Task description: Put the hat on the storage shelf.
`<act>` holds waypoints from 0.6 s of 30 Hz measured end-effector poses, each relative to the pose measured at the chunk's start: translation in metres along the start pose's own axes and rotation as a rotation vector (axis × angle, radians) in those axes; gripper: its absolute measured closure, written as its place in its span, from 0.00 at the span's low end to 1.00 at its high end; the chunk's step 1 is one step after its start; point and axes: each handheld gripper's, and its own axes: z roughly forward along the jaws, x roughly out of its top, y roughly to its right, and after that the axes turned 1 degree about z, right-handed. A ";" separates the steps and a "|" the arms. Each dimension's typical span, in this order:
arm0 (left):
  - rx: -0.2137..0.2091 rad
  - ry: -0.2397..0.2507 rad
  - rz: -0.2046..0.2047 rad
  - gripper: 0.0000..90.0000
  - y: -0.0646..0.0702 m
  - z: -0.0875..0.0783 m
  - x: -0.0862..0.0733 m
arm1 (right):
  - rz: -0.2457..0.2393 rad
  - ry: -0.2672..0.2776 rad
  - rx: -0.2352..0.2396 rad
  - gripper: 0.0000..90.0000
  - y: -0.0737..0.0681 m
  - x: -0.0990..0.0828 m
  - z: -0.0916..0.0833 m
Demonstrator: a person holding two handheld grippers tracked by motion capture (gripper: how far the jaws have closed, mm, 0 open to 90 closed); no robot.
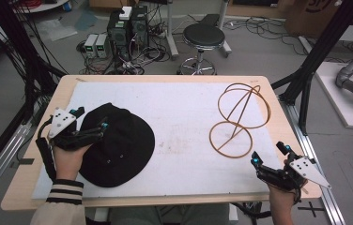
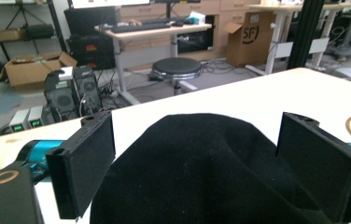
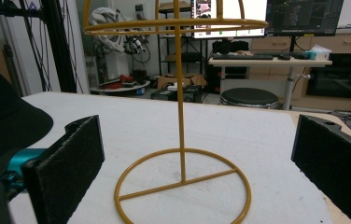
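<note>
Black cap (image 1: 116, 145) lies flat on counter (image 1: 179, 124), left side, crown between fingers (image 2: 82, 163) of my left gripper (image 1: 91, 126); those stand wide, pads not pressing fabric. Gold wire hat stand (image 1: 235, 119) upright at right, well apart from cap. My right gripper (image 1: 269, 157) rests near stand base, fingers (image 3: 66, 170) wide, holding nothing. Risk as I judge it: soft fabric bunches or slips if pinch shallow; cap sags, brim drags on counter; light stand may tip if cap lands off-centre, unless right gripper steadies it.
</note>
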 end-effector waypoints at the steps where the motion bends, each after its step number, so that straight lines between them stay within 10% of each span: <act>1: 0.003 -0.013 -0.002 0.15 0.000 0.002 -0.001 | 0.002 0.000 -0.001 0.02 0.000 0.000 0.000; 18: 0.023 -0.116 0.000 0.42 0.009 0.014 -0.009 | 0.004 0.001 -0.018 0.02 0.002 0.000 -0.003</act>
